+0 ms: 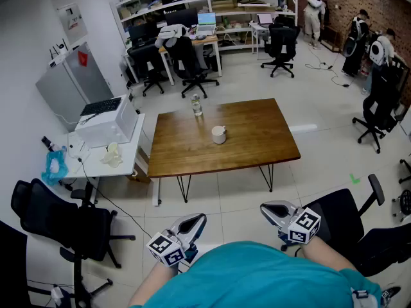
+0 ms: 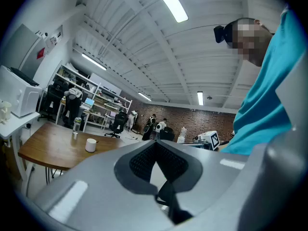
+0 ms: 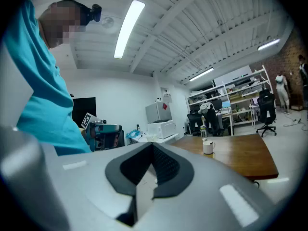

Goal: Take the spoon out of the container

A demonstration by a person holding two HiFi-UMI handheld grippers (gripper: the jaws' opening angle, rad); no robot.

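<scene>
Hovering empty with fingers closed, left gripper (image 1: 199, 219) and right gripper (image 1: 266, 208) face a mug (image 1: 219, 134) at 12 o'clock on the tabletop (image 1: 257, 130).

The wooden table (image 1: 250, 140) is fronted by a stretch of open tiled floor (image 1: 225, 194), which is flanked by a black chair (image 1: 64, 226) on the left and a second black chair (image 1: 350, 226) on the right. Wide bare wood is left around the white cup (image 1: 219, 134); only a bottle (image 1: 196, 105) is set behind it, well apart. The table's left edge is crowded by a white side table (image 1: 103, 162).
</scene>
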